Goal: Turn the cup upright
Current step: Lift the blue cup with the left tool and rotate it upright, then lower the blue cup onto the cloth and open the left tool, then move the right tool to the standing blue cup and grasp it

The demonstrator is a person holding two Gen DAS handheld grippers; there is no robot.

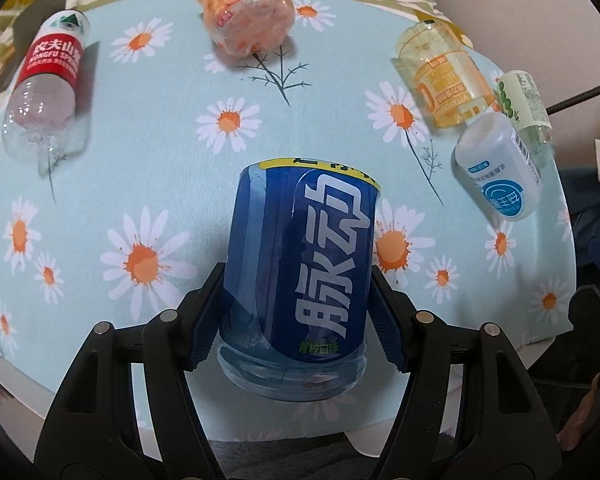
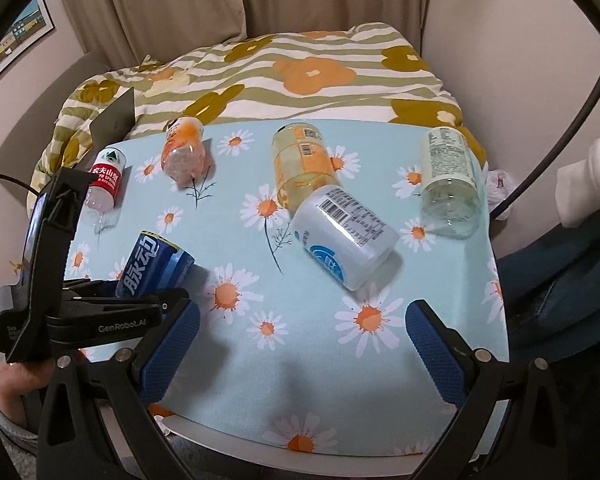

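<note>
A blue-labelled cup [image 1: 296,272] with white characters and a yellow band at its far end lies along my left gripper [image 1: 296,320]. Both blue pads press its sides, so that gripper is shut on it. In the right wrist view the same blue cup [image 2: 152,268] is tilted low over the daisy cloth [image 2: 300,360], near the table's front left, with the left gripper [image 2: 140,294] around it. My right gripper [image 2: 300,332] is open over bare cloth with nothing between its fingers.
Other cups lie on their sides: a red-labelled one [image 2: 104,184] at far left, an orange one [image 2: 182,152], a yellow one [image 2: 304,164], a white and blue one [image 2: 344,236] and a clear green-labelled one [image 2: 452,180]. A flowered quilt [image 2: 300,68] lies behind the table.
</note>
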